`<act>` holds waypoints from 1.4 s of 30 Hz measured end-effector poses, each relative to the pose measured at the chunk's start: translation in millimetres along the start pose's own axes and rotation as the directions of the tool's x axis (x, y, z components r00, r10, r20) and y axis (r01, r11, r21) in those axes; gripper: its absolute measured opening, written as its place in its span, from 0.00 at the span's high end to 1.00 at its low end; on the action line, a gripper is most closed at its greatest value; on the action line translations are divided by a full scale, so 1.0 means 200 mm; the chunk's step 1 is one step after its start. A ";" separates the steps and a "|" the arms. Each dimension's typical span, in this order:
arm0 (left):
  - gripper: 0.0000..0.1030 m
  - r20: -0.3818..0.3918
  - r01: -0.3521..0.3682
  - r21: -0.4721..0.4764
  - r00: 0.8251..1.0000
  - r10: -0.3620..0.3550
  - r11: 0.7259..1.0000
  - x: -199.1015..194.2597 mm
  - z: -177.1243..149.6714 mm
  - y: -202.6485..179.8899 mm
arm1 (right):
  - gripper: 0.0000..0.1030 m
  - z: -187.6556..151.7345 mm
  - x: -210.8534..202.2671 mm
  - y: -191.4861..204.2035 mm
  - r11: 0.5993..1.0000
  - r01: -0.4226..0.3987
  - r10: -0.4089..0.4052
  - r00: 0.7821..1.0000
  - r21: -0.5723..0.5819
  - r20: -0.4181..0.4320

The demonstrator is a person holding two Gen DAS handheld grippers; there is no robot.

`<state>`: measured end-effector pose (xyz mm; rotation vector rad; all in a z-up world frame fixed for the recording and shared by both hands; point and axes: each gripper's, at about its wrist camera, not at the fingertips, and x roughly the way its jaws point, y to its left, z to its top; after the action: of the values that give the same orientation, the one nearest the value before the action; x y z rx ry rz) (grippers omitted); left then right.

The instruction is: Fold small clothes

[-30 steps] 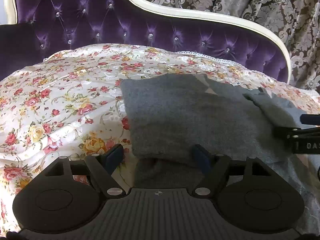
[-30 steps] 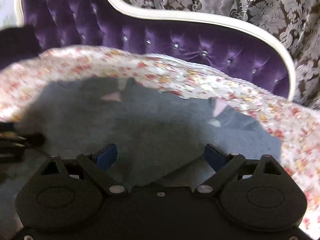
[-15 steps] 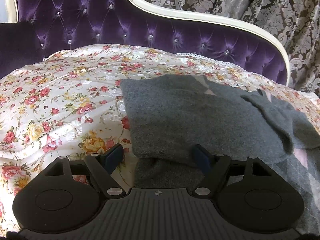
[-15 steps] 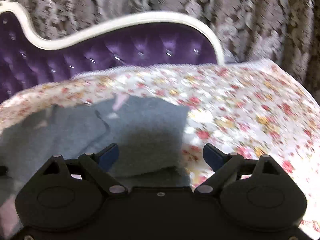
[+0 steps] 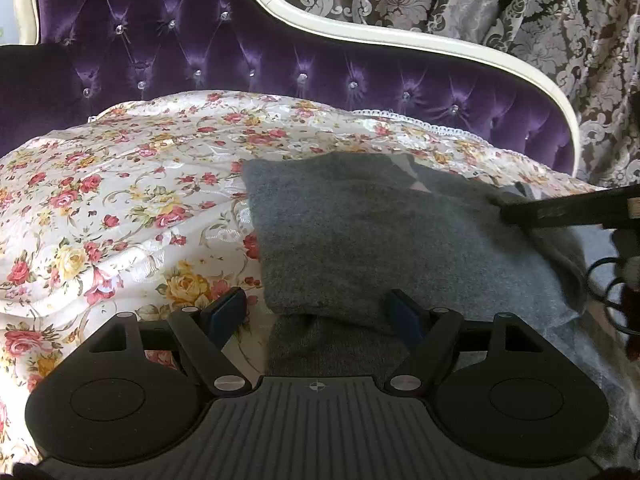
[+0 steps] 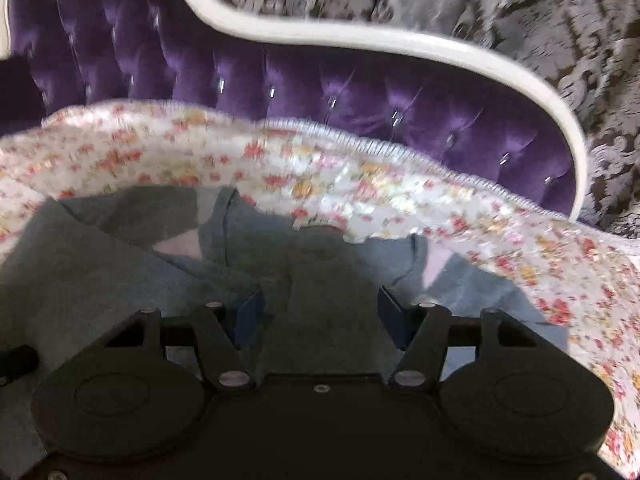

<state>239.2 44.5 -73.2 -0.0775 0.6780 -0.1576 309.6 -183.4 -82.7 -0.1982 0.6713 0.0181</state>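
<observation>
A grey knitted garment [image 5: 384,236] lies on the flowered bedspread [image 5: 120,208], its left part folded over itself. My left gripper [image 5: 318,308] is open, low over the garment's near left edge, and holds nothing. My right gripper [image 6: 318,312] is open with a hanging fold of the grey garment [image 6: 320,280] between its blue pads; the view is blurred. In the left wrist view the right gripper shows as a dark bar [image 5: 572,210] over the garment's right side.
A purple tufted headboard [image 5: 280,68] with a cream frame stands behind the bed. Patterned curtains [image 5: 480,0] hang at the back right. A black cable [image 5: 612,280] curls at the right edge.
The right gripper swung out to the right, then back left over the garment, its jaws narrowing a little. The left gripper has stayed still and open.
</observation>
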 end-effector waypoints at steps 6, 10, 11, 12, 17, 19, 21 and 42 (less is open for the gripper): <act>0.26 0.002 0.002 -0.005 1.000 -0.002 1.000 0.00 0.00 -0.01 | 0.88 -0.09 -0.22 -0.25 0.986 0.002 -0.014 0.997 0.165 0.075; 0.26 0.003 -0.003 -0.005 1.000 0.003 1.000 0.00 0.00 -0.01 | 0.84 -0.28 -0.37 -0.51 0.958 0.014 -0.031 0.998 0.287 0.055; 0.26 0.003 -0.002 -0.005 1.000 0.002 1.000 0.00 0.00 -0.01 | 0.79 -0.33 -0.39 -0.55 0.953 0.008 -0.019 0.999 0.304 0.034; 0.26 0.003 -0.003 -0.005 1.000 0.003 1.000 0.00 0.00 -0.01 | 0.77 -0.38 -0.40 -0.59 0.946 0.009 -0.014 1.000 0.323 0.012; 0.26 0.003 -0.010 0.002 1.000 0.010 1.000 0.00 0.00 -0.01 | 0.66 -0.42 -0.41 -0.63 0.935 0.004 -0.010 1.000 0.353 0.015; 0.26 0.003 -0.009 0.001 1.000 0.009 1.000 0.00 0.00 -0.01 | 0.44 -0.35 -0.40 -0.56 0.945 -0.034 0.020 0.999 0.325 0.045; 0.26 0.004 -0.007 -0.002 1.000 0.007 1.000 0.00 0.00 -0.01 | 0.34 -0.25 -0.35 -0.45 0.961 -0.056 0.036 0.996 0.269 0.077; 0.26 0.008 -0.008 -0.008 1.000 0.008 1.000 -0.01 0.00 -0.01 | 0.90 -0.18 -0.43 -0.51 0.962 -0.082 0.047 0.989 0.260 0.139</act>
<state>237.6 42.2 -72.8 -0.0828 0.6709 -0.1466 227.9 -285.4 -39.4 0.0830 0.5415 0.0040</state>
